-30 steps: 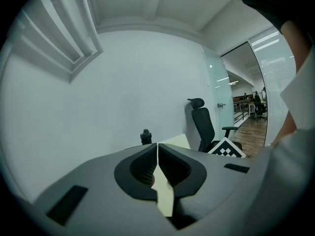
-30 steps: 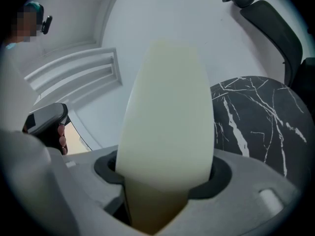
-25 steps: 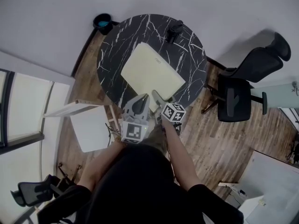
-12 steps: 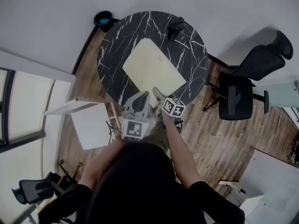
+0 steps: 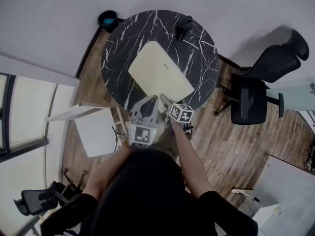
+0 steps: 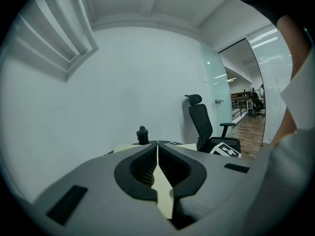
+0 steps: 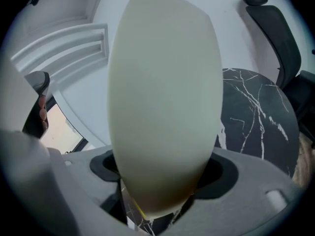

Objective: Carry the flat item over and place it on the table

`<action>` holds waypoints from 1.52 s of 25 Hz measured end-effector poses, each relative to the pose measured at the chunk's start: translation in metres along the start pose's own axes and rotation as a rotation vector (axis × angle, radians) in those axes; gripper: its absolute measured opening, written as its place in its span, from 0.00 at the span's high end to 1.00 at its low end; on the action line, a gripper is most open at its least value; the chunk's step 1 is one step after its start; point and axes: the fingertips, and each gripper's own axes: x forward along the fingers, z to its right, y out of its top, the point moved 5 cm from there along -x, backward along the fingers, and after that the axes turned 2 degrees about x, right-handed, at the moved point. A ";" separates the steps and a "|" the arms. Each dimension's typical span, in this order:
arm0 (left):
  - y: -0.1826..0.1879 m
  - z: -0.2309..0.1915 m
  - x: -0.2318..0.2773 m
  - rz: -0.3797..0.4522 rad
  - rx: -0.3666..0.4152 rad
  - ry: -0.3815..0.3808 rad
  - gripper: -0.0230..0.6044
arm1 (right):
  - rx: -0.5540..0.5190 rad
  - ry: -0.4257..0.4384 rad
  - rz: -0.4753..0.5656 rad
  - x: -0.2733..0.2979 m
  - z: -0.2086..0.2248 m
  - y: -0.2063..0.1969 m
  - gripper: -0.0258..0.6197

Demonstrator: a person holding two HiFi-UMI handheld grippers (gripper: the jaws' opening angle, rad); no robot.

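mostly done: board (image 5: 161, 71) lies flat on table (image 5: 118, 48). left gripper (image 5: 149, 102) clamps board's edge near table rim; right gripper (image 5: 165, 101) jaws just opening, board between them. letting go remains.

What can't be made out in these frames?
- Right gripper: jaws have just been opening, cream flat board between them; pad contact hidden by the board, right gripper view.
- Board's near corner: under the left gripper shut on it, head view.
- Small black bottle on the round black marble table: details too small, head view.
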 end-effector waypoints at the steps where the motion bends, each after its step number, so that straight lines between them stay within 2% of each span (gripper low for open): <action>1: 0.000 0.000 0.000 0.000 0.001 -0.001 0.96 | -0.004 -0.012 -0.006 0.000 0.001 -0.001 0.34; 7: -0.001 -0.003 -0.001 0.002 -0.001 0.006 0.96 | 0.084 -0.034 -0.005 0.002 0.009 -0.006 0.32; 10: -0.001 -0.004 -0.001 0.002 0.011 0.004 0.96 | 0.092 -0.079 -0.009 -0.001 0.010 -0.007 0.30; 17: 0.002 -0.005 -0.002 0.011 0.009 0.006 0.96 | 0.025 -0.220 0.006 -0.005 0.017 -0.004 0.21; 25: 0.004 -0.005 -0.006 0.017 0.018 0.008 0.96 | -0.031 -0.289 0.042 -0.010 0.016 -0.002 0.17; 31: 0.005 -0.008 -0.009 0.020 0.018 0.017 0.96 | -0.123 -0.351 0.067 -0.015 0.014 0.004 0.15; 35: 0.006 -0.008 -0.012 0.023 0.017 0.021 0.96 | -0.172 -0.434 0.095 -0.022 0.015 0.008 0.14; 38: 0.006 -0.008 -0.014 0.025 0.015 0.021 0.96 | -0.228 -0.437 0.058 -0.021 0.017 0.003 0.14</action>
